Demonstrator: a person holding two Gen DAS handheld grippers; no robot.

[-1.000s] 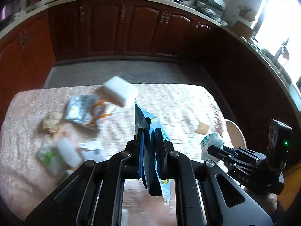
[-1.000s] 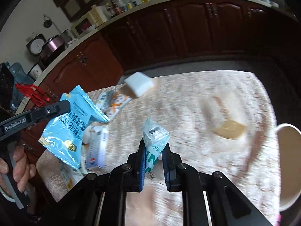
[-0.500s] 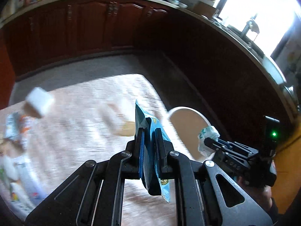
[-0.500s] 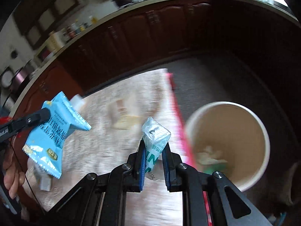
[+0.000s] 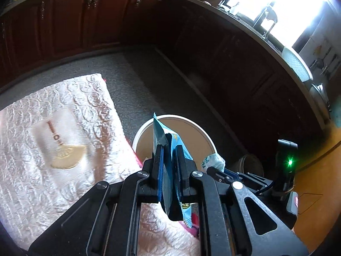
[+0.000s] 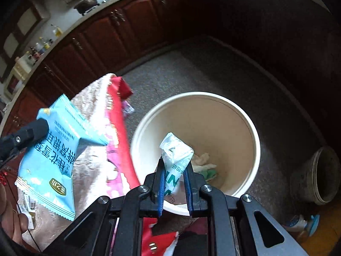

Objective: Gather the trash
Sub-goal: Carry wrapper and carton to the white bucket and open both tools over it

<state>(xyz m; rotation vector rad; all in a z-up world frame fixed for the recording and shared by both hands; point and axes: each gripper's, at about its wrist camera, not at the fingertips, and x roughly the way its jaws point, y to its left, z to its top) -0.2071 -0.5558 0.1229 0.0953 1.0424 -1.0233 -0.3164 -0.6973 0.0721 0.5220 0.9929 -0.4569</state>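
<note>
My left gripper [image 5: 169, 149] is shut on a light blue snack wrapper [image 5: 170, 183], held edge-on above the near rim of a white trash bin [image 5: 211, 143] on the floor beside the table. The right wrist view shows the same wrapper [image 6: 53, 155] flat, over the table edge at left. My right gripper [image 6: 175, 166] is shut on a small crumpled white and green packet [image 6: 175, 155], which hangs over the bin [image 6: 253, 132]. Crumpled paper and a green scrap [image 6: 204, 164] lie at the bin's bottom. In the left wrist view the right gripper [image 5: 213, 166] and its packet [image 5: 214, 160] sit at right.
The table wears a pale embossed cloth [image 5: 32, 170] with a red and pink hem [image 6: 119, 128]. A tan fan-shaped piece [image 5: 68, 157] lies on it. A second, brownish pot [image 6: 319, 177] stands on the grey floor right of the bin. Dark wooden cabinets [image 5: 85, 21] ring the room.
Both grippers swung right from over the table to the bin beside it, each still gripping its piece of trash. The rest of the table's litter has slid out of view to the left.
</note>
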